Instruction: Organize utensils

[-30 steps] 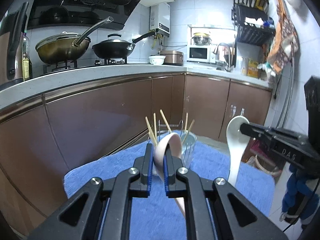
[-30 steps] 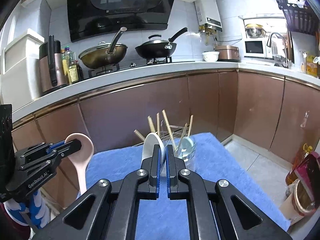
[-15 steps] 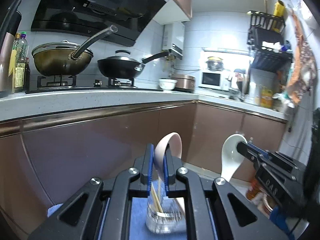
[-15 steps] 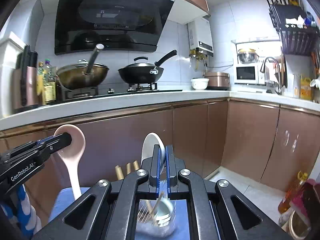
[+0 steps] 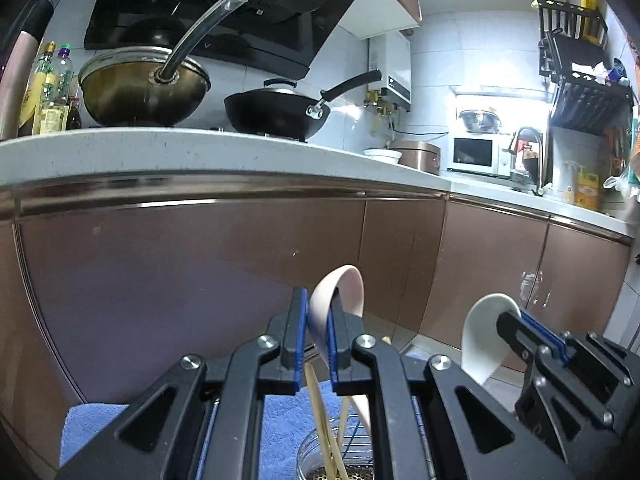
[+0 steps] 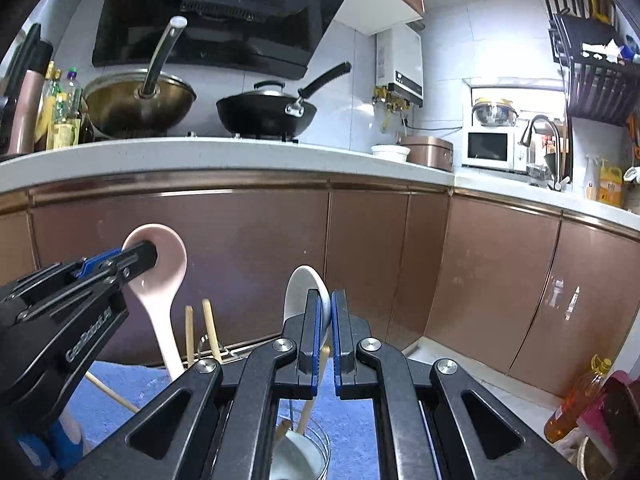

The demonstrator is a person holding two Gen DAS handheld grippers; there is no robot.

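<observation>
Mid-task, from the look of it. Left claw point(image 5: 318, 342) clamped on the pink spoon point(image 5: 340, 294), pads pinching the bowl end, handle hanging down toward the glass jar point(image 5: 320, 456). Right claw point(image 6: 327, 330) clamped on the white spoon point(image 6: 304, 292) the same way, handle dropping behind the fingers toward a second container point(image 6: 298, 454) just below. Both spoons are in the air, neither released. My read: the chopsticks point(image 5: 320, 412) are already sorted, standing in the jar; the two spoons are what is left, each needing to be lowered handle-first and let go.

From the right claw's view, more chopstick ends point(image 6: 208, 330) poke up beside the pink spoon's handle, and one lies slanted lower left over the blue cloth point(image 6: 108, 400). Whether that one is in a holder or loose, cannot tell.

Materials: both spoons look like glazed ceramic, smooth, glossy, deep oval bowl with short curved handle, soup-spoon shape. Slippery under flat pads, I would guess. Chopsticks pale wood or bamboo, matte, straight, thin. Jar clear glass, round, with something meshy or perforated at its bottom, and thin wire visible around it. The second container looks round with a white inside and a wire or glass rim; exact make unclear. Cloth is blue, fuzzy, towel-like. Behind it, brown glossy cabinet doors point(image 5: 160, 280) below a speckled pale worktop point(image 5: 160, 152).
</observation>
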